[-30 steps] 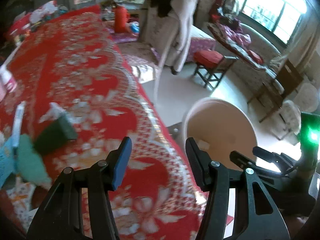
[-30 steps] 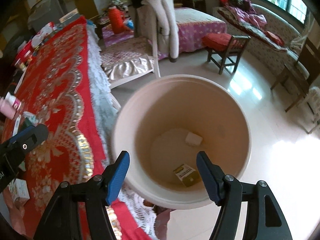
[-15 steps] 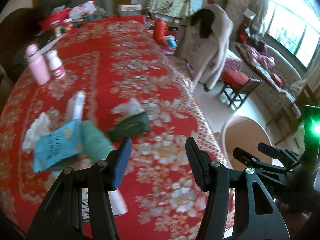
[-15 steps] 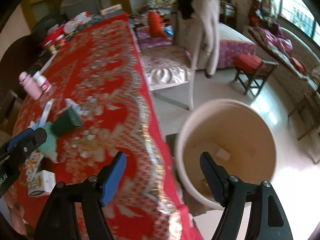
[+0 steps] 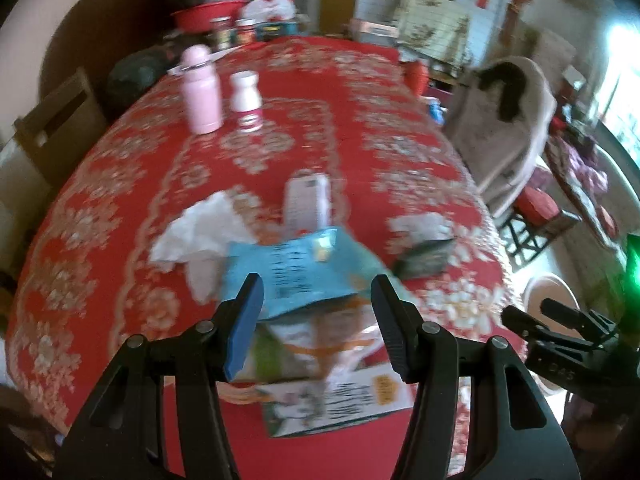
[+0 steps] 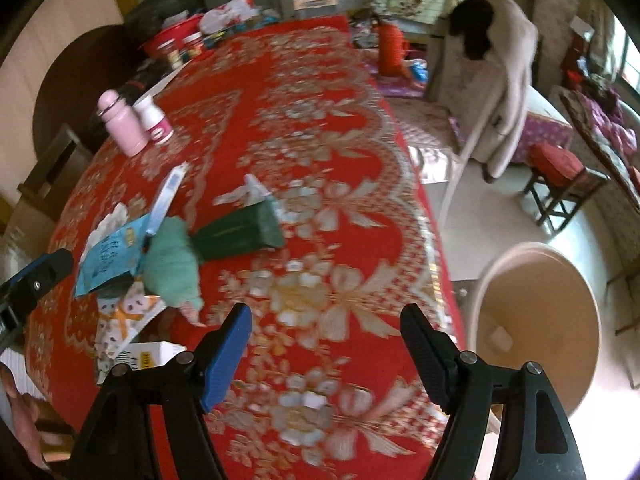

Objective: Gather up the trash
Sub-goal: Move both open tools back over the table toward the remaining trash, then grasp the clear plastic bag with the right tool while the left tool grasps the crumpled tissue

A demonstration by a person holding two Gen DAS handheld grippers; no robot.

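Hovering above the red floral table (image 6: 320, 128), both grippers are empty: the left gripper (image 5: 316, 304) half open, the right gripper (image 6: 326, 330) wider, its jaws having just been opening. Trash sits at its ten o'clock: one blue packet (image 6: 110, 256), one green box (image 6: 240, 232), one mint wad (image 6: 172, 266). One beige bin (image 6: 538, 320) stands at three o'clock. Two bottles (image 6: 122, 124) stand upright; print too blurred to read.

Print on the blue packet (image 5: 296, 276) seems too blurred to read.

Left gripper (image 5: 316, 320) fingers apart above blue packet (image 5: 296, 272), red tablecloth (image 5: 120, 200)
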